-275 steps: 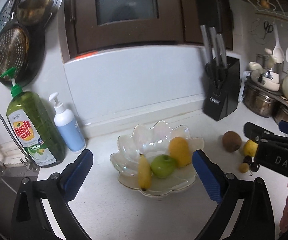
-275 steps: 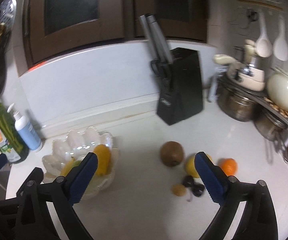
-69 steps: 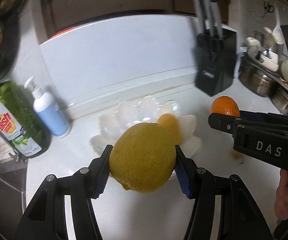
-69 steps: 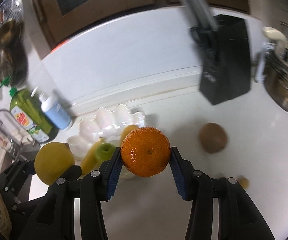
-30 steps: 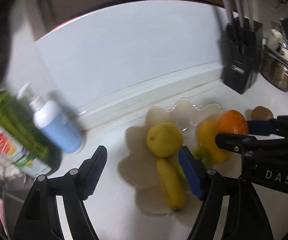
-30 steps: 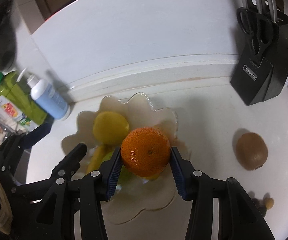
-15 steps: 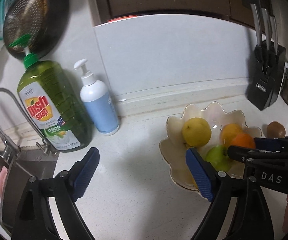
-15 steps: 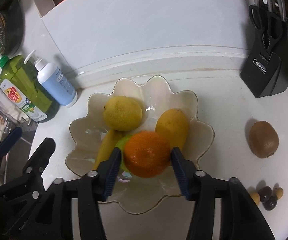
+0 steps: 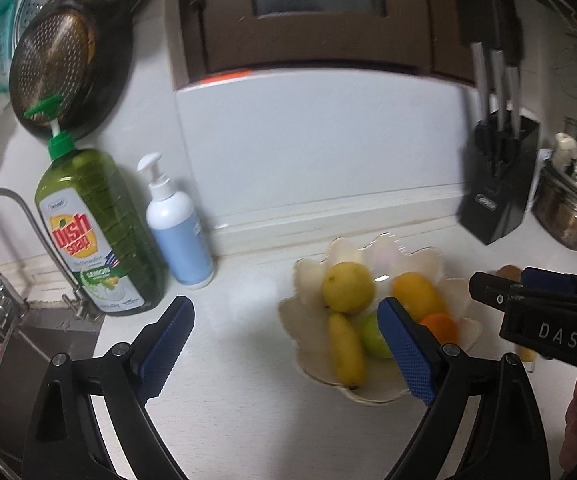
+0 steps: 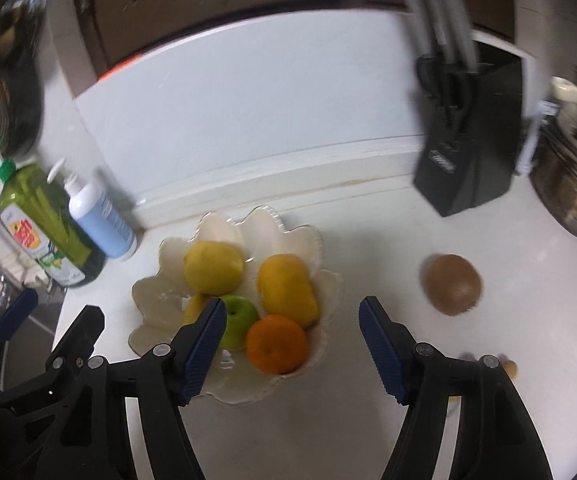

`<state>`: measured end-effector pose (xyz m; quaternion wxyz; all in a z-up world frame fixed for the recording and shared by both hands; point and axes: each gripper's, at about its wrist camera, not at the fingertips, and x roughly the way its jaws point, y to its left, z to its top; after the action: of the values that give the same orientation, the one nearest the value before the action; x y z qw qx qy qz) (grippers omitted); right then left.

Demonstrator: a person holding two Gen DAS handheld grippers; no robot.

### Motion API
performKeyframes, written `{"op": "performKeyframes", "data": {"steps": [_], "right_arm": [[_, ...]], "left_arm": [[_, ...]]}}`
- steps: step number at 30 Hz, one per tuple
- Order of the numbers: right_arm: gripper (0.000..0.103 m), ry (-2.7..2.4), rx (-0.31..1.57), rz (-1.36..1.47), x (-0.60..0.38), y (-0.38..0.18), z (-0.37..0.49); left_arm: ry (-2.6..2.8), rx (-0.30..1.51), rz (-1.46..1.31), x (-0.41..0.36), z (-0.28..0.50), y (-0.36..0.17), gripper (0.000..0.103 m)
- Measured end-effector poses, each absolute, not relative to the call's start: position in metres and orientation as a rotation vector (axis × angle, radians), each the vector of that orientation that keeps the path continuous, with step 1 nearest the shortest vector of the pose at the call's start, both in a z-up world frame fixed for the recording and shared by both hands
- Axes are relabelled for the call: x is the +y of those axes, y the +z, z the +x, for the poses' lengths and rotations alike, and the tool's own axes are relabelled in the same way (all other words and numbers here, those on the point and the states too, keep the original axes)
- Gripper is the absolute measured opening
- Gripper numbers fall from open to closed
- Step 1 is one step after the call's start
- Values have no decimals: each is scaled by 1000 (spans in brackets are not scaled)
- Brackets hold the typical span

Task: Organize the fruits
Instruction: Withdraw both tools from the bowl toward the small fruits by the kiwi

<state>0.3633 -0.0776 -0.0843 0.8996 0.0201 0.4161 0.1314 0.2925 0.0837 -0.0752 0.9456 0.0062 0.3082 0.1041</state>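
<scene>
The right gripper (image 10: 288,344) is wide open and holds nothing. The left gripper (image 9: 284,344) is wide open and empty too. The bowl (image 10: 148,300), in the middle of the right view, holds a lemon (image 10: 213,267), a mango (image 10: 286,290), an apple (image 10: 240,320), a banana (image 9: 346,350) and an orange (image 10: 277,344). The kiwi (image 10: 453,285) sits alone at the right. I think it goes next: put one finger on each side, squeeze softly, lift straight up.
</scene>
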Motion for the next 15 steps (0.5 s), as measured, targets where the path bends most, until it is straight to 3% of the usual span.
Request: {"op": "performKeyframes", "data": {"steps": [8,9,11,15], "right_arm": [[71,143,760,101,-126,-62,336],[80,136,745,103,-131,-60,332],[89,126,726,103,-142,-55,324],[91,77,703,92,-158,-51,311]], "left_arm": [[93,577,-14,50,280,-60,94],[79,571,-9,44,278,-58,94],[56,564,-8,35,276,-57,94],[15,563,-3,16,274,-55,94]]}}
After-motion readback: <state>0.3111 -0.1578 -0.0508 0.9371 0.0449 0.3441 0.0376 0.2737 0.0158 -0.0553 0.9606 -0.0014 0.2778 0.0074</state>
